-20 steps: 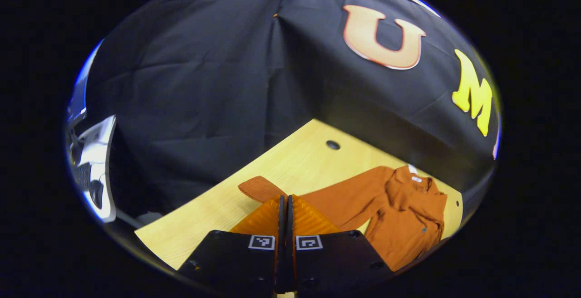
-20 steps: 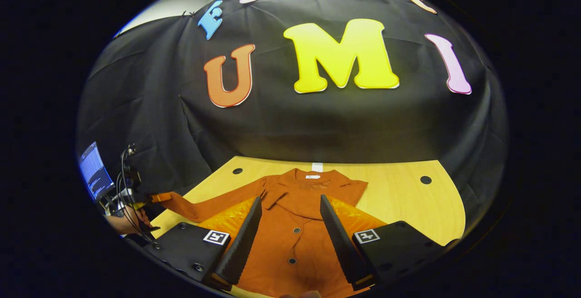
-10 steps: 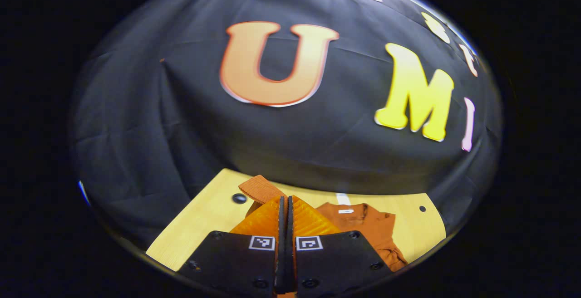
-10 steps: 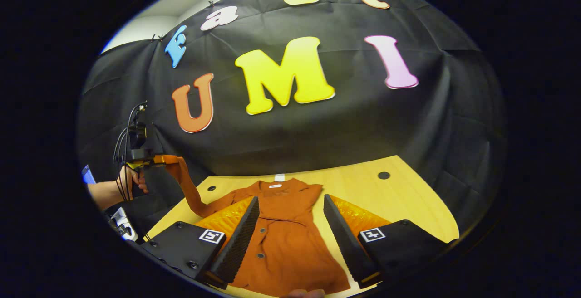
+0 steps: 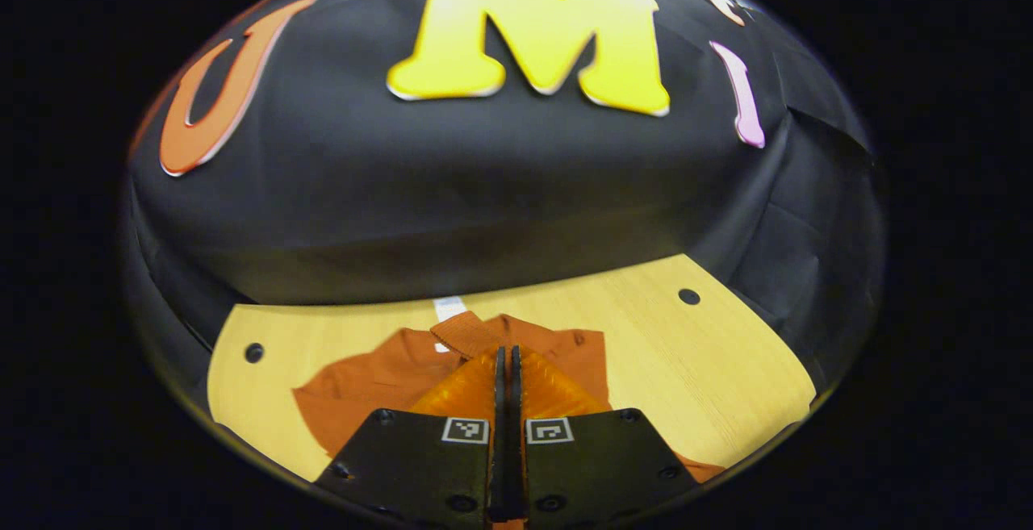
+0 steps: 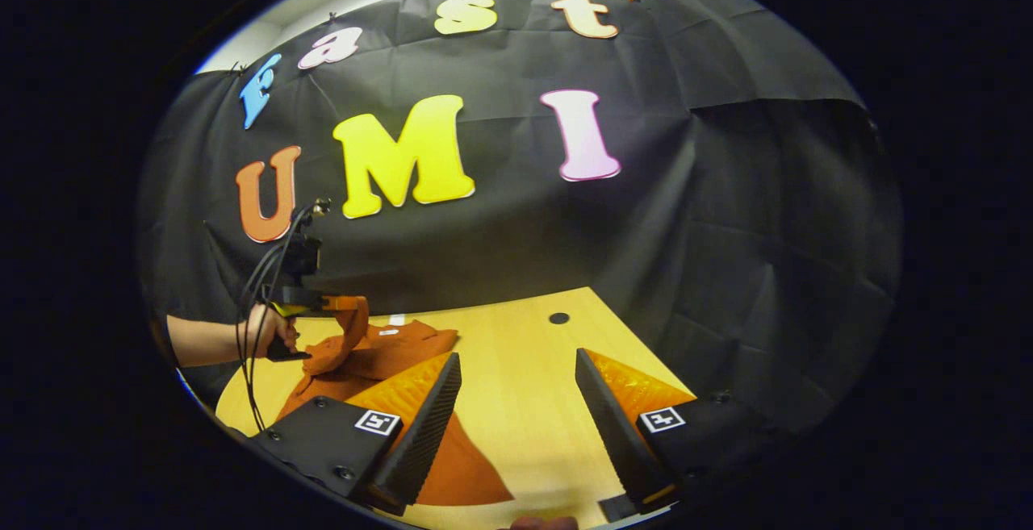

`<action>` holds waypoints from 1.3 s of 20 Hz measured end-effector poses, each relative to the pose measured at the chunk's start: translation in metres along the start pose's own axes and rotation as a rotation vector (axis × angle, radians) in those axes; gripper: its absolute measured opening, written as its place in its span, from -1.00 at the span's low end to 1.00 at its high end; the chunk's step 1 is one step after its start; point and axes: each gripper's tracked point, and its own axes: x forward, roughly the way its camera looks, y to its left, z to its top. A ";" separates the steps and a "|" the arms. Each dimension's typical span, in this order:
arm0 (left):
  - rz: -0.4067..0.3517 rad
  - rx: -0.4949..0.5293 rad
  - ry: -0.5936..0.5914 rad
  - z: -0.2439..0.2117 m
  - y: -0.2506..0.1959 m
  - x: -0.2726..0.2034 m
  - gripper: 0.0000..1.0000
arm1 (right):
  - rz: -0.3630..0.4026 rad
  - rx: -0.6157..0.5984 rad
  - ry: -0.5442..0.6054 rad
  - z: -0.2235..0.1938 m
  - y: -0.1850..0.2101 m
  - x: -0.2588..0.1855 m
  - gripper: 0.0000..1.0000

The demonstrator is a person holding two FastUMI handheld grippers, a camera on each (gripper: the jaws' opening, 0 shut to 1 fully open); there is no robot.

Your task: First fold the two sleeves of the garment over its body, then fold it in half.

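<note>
A rust-orange button-front garment (image 5: 363, 377) lies on the light wooden table (image 5: 710, 369), collar toward the wall. My left gripper (image 5: 507, 352) is shut on the ribbed cuff of one sleeve (image 5: 464, 332), held up over the garment's body. In the right gripper view that left gripper (image 6: 323, 302) and the hand holding it (image 6: 270, 328) are at the far left, with the sleeve (image 6: 349, 328) draped down onto the garment (image 6: 387, 352). My right gripper (image 6: 516, 409) is open above bare table, to the right of the garment's hem (image 6: 460, 473), with nothing between its fingers.
The table has small dark holes (image 5: 689, 296) near its back corners, one also seen in the right gripper view as a hole (image 6: 558, 318). The black cloth wall (image 6: 646, 231) closes off the back and right. Bare tabletop (image 6: 533, 369) stretches right of the garment.
My left gripper has lifted the sleeve cuff from the table's left side and carried it over the garment's body. My right gripper has swung right, off the garment, staying open.
</note>
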 end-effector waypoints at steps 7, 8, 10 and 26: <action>0.065 0.069 0.017 -0.038 -0.041 0.044 -0.93 | -0.082 -0.043 0.014 0.001 -0.028 -0.018 0.82; 0.067 0.083 0.009 -0.038 -0.045 0.046 -0.92 | -0.078 -0.042 0.023 -0.002 -0.024 -0.015 0.82; 0.045 0.088 0.008 -0.042 -0.056 0.052 -0.84 | -0.060 -0.041 0.028 0.001 -0.013 -0.009 0.82; 0.087 -0.020 -0.384 0.045 0.014 -0.181 0.99 | 0.193 -0.132 -0.092 0.017 0.104 0.039 0.82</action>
